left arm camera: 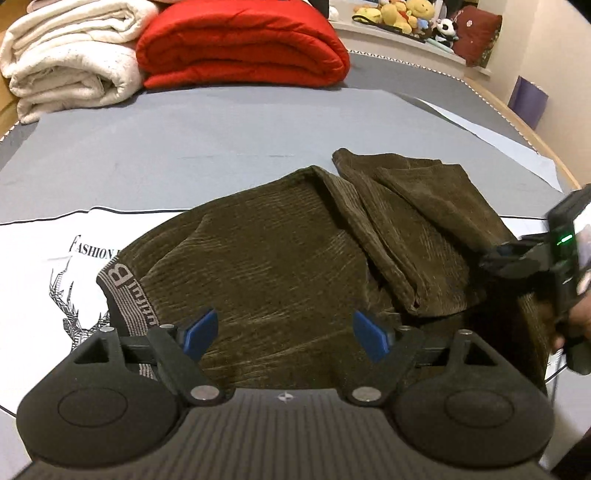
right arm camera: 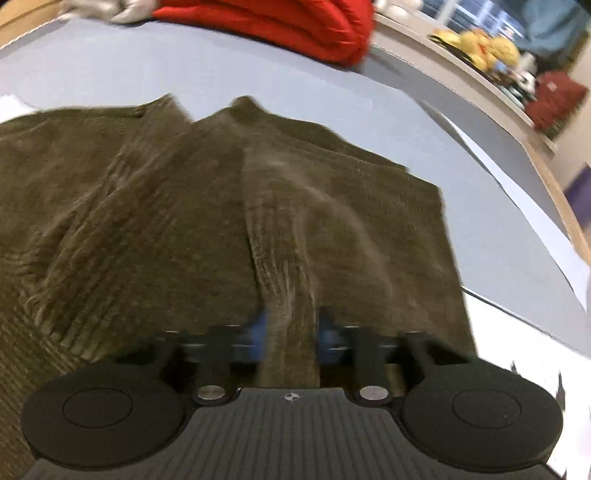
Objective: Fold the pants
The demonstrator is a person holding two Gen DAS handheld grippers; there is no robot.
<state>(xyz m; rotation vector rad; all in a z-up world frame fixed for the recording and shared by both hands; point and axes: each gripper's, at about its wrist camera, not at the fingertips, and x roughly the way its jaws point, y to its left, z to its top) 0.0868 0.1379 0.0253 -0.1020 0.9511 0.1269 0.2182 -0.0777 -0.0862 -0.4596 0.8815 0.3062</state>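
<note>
The olive-brown corduroy pants lie bunched on the grey bed, partly over a white printed T-shirt. A grey waistband with a letter B shows at their left edge. My left gripper is open just above the pants, its blue pads apart with nothing between them. My right gripper is shut on a raised ridge of the pants' fabric; the view is blurred. In the left wrist view the right gripper sits at the pants' right side, over folded leg layers.
A folded red quilt and a folded cream blanket lie at the far side of the grey bed. A shelf with plush toys runs behind. The bed's edge curves along the right.
</note>
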